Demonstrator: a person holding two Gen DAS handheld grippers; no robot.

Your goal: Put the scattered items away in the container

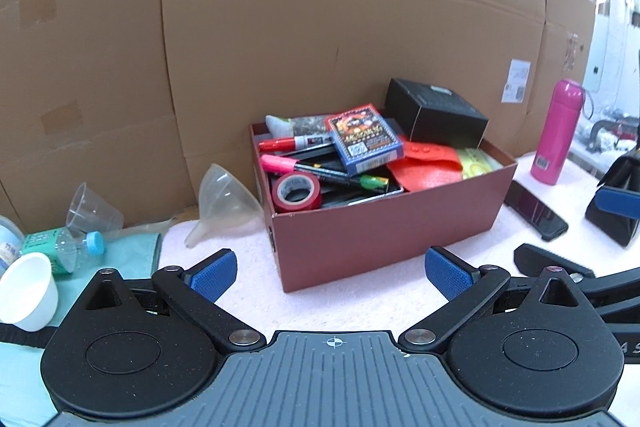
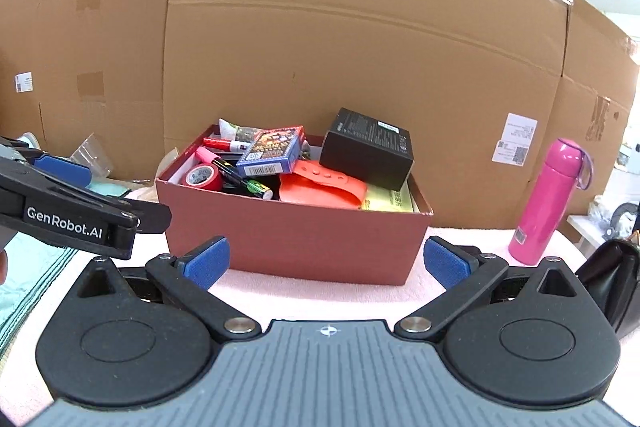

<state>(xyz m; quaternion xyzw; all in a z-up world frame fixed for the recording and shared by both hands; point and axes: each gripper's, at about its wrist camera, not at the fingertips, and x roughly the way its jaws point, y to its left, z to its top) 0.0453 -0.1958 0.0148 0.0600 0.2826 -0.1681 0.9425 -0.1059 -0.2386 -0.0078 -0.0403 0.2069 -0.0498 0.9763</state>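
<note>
A red-brown cardboard box (image 1: 384,227) (image 2: 296,239) stands on the pink table cover. It holds markers, a red tape roll (image 1: 297,191), a blue card pack (image 1: 362,138), a black carton (image 1: 436,113) and an orange pouch (image 2: 324,189). My left gripper (image 1: 331,275) is open just before the box's left corner, with nothing between its fingers. My right gripper (image 2: 326,263) is open in front of the box wall, also empty. A clear funnel (image 1: 228,203) and a dark phone (image 1: 534,211) lie outside the box, one on each side.
To the left, on a teal cloth (image 1: 132,247), are a clear cup (image 1: 94,211), a small bottle (image 1: 64,247) and a white cup (image 1: 28,291). A pink flask (image 2: 548,199) and a black bag (image 2: 612,279) stand to the right. A cardboard wall (image 1: 320,27) closes the back.
</note>
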